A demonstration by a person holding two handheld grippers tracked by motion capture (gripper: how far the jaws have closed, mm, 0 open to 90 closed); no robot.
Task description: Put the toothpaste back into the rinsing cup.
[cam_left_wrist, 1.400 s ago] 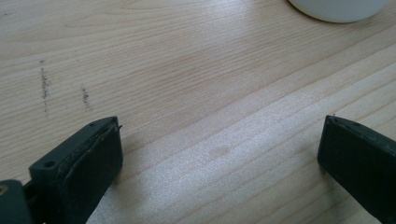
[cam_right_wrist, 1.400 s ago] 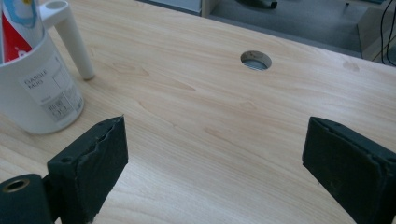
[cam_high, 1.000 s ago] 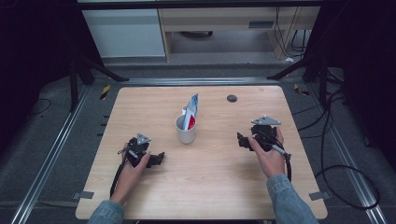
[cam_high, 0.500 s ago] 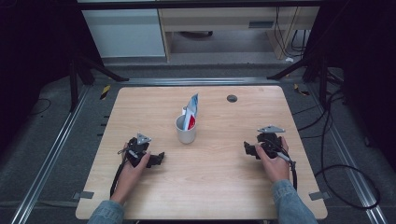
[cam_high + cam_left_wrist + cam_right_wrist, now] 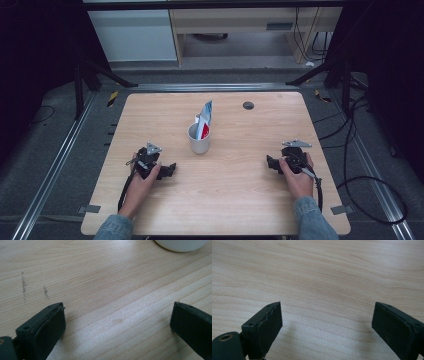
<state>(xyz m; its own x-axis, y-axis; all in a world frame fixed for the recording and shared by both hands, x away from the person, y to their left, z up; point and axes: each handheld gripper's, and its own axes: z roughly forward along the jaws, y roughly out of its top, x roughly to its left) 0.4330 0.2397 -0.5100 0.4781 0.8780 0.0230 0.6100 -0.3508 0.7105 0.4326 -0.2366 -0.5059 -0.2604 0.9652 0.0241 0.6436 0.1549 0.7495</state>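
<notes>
A white cup stands mid-table with a white, red and blue tube leaning upright in it. My left gripper rests on the wood to the cup's lower left, open and empty; its own view has its jaws wide apart over bare wood, with the cup's base at the top edge. My right gripper lies low on the table at the right, pointing left toward the cup. It stands open with nothing between its jaws.
A small dark round hole cover sits near the table's far edge. The wooden table has metal rails along both sides. Cables trail off the right edge. Shelving stands beyond the table.
My right gripper has moved down and toward the person, settling lower on the table. The left gripper, cup and tube have stayed put.
</notes>
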